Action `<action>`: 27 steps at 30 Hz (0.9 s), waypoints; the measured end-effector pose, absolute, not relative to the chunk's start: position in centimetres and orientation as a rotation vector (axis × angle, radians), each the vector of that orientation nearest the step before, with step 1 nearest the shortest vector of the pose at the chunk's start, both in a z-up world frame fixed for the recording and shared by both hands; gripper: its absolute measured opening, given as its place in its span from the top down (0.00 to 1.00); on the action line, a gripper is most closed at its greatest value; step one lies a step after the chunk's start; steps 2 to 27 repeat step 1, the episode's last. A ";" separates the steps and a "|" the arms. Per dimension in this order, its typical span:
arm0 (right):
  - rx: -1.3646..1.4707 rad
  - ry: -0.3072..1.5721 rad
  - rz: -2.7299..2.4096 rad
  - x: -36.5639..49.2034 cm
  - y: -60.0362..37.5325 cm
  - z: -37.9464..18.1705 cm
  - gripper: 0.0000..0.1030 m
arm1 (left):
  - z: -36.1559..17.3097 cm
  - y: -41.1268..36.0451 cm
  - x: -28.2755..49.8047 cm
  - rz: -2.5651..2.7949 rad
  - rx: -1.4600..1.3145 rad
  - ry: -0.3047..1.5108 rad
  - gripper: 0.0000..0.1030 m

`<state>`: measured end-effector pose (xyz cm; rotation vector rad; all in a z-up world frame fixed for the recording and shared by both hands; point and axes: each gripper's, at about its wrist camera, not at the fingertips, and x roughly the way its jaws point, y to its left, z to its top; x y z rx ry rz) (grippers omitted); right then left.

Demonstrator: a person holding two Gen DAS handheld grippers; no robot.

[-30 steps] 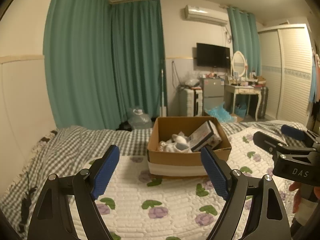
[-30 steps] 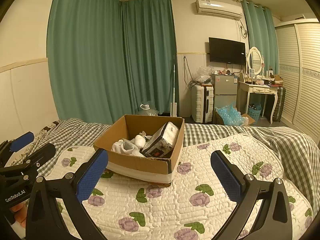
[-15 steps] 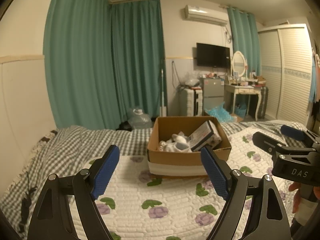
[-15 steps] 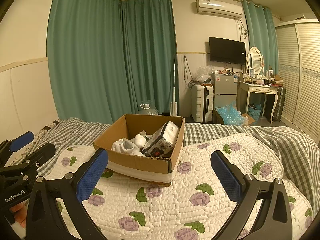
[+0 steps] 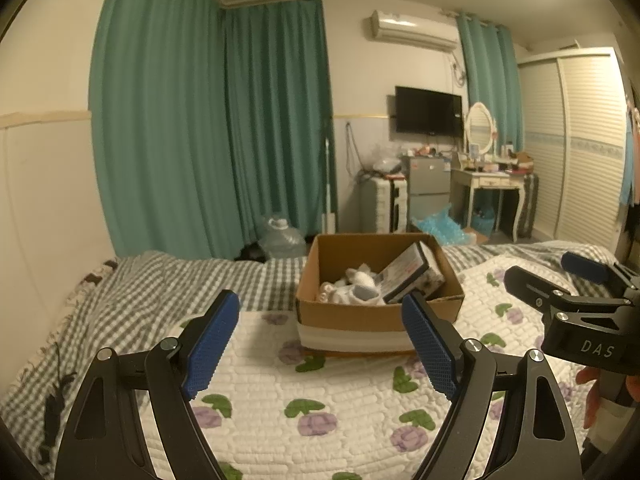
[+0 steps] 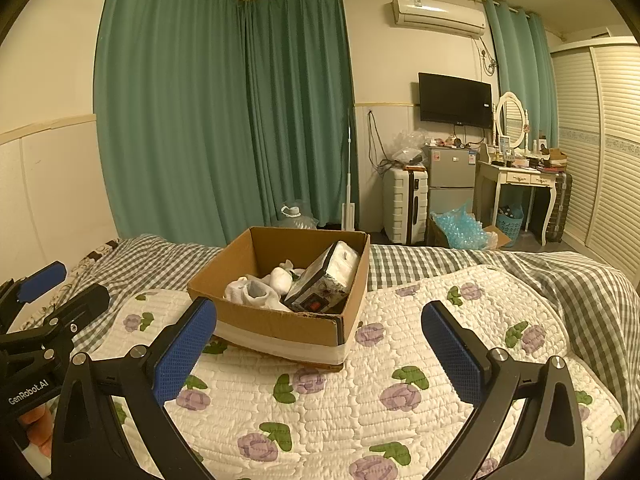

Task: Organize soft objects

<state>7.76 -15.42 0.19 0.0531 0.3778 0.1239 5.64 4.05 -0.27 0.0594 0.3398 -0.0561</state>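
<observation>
A brown cardboard box point(image 5: 380, 312) point(image 6: 280, 320) sits on the quilted bed. Inside lie white socks point(image 5: 352, 290) point(image 6: 256, 294) and a tilted tissue pack point(image 5: 408, 278) point(image 6: 326, 276). My left gripper point(image 5: 320, 338) is open and empty, held above the quilt short of the box; it also shows at the left edge of the right wrist view point(image 6: 60, 296). My right gripper point(image 6: 320, 344) is open and empty, a little short of the box's near right corner; it shows at the right edge of the left wrist view point(image 5: 560, 276).
The bed carries a white floral quilt point(image 6: 340, 408) over a grey checked sheet point(image 5: 160, 280). Beyond the bed stand green curtains point(image 5: 240, 120), a water jug point(image 5: 280, 236), a white suitcase point(image 6: 404, 204), a small fridge point(image 6: 452, 176), a dressing table point(image 6: 520, 184) and a wardrobe point(image 6: 600, 140).
</observation>
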 end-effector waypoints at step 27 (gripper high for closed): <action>0.053 0.377 0.124 7.8 -15.4 0.3 0.00 | -0.3 4.1 5.7 -0.057 0.061 0.341 0.18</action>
